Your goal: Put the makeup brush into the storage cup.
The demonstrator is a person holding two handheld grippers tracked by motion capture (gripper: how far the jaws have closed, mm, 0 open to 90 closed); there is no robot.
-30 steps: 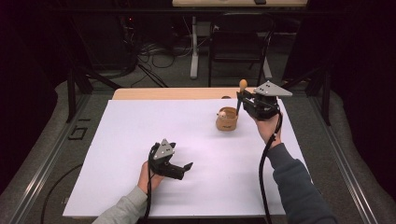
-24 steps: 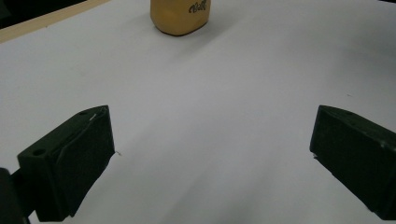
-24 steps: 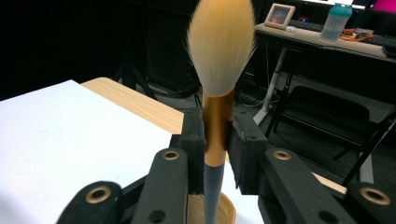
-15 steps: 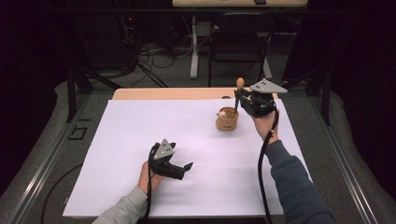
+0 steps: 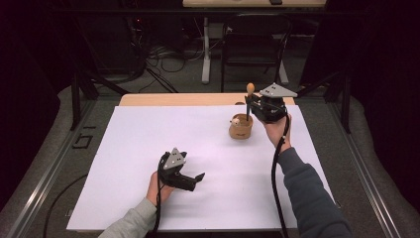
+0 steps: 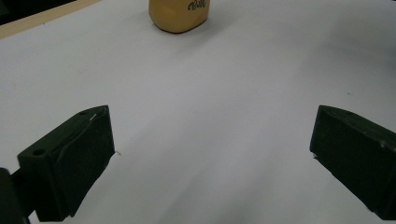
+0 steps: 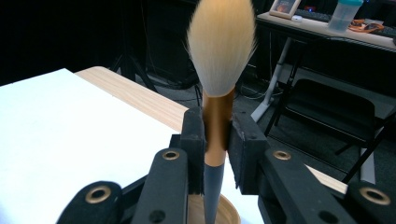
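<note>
Surface (image 5: 148, 129): wooden, its far edge bare, otherwise covered by a white sheet (image 5: 208, 198). Upper right of centre: one tan cup (image 5: 240, 130), apparently wooden, standing upright.

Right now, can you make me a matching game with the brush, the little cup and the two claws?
Things:
1. brush
2. wooden cup
3. left claw
4. right claw

States:
A. open, nothing in it
B. standing on the white table cover
C. shut on the handle
D. held upright, bristles up

Pairs: 1-D, 2-B, 3-A, 4-C
</note>
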